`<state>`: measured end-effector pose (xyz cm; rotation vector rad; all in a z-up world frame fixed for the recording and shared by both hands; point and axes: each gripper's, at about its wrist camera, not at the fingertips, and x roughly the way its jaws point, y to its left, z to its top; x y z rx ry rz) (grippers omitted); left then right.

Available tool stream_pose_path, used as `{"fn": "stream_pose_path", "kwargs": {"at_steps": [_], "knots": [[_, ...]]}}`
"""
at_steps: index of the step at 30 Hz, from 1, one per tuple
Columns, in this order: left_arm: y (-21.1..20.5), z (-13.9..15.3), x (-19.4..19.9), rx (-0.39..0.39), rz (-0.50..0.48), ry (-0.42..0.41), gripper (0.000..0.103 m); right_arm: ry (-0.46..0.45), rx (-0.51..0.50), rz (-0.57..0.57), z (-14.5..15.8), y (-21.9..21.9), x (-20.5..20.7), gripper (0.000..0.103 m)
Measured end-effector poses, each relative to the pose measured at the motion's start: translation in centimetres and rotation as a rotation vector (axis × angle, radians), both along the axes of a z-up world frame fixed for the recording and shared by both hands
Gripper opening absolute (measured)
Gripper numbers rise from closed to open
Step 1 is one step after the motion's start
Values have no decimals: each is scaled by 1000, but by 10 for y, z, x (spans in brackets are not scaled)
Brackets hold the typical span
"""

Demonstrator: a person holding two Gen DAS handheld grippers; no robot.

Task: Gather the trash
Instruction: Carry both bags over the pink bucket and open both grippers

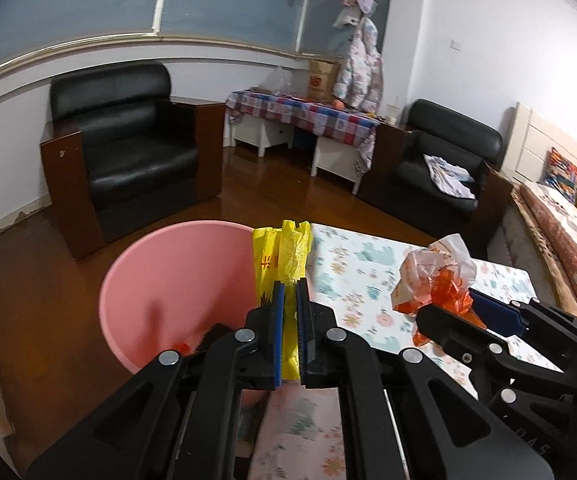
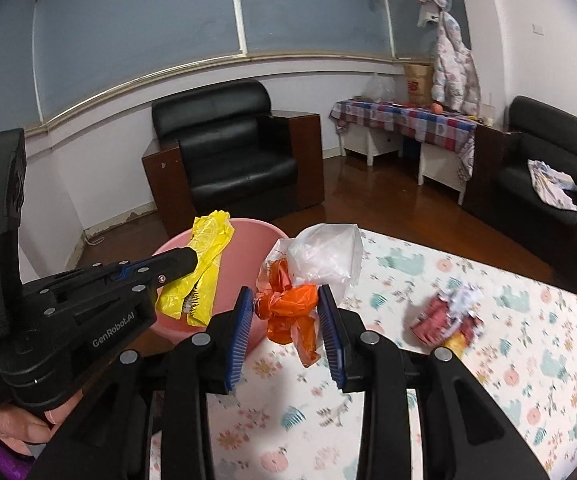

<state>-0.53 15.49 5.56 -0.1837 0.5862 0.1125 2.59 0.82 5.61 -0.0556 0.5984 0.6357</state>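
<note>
Both loads want releasing squarely over the pink bin [image 1: 176, 280]: the left gripper [image 1: 290, 300], jaws nearly closed, pinches the yellow bag [image 1: 284, 256] at the bin's right rim, while the right gripper [image 2: 286, 312], jaws part-open, grips the orange-and-white bag [image 2: 292, 300] just right of it, above the table [image 2: 528, 360]. Only the right view shows the red wrapper [image 2: 444, 316] farther right on the table.
</note>
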Motion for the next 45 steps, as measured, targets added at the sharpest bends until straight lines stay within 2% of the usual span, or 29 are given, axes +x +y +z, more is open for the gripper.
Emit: {"fn": "stream_pose_path", "kwargs": {"at_steps": [10, 19, 31, 42, 45], "knots": [[53, -10, 2, -39, 101, 16, 5, 9, -10, 83, 0, 60, 23, 33], [78, -20, 10, -51, 137, 42, 5, 25, -38, 142, -17, 106, 43, 33], [92, -36, 26, -59, 154, 77, 5, 103, -50, 148, -53, 122, 74, 33], [100, -47, 35, -69, 175, 113, 6, 136, -62, 162, -71, 133, 88, 33], [100, -48, 35, -75, 180, 120, 12, 139, -60, 162, -73, 134, 90, 33]]}}
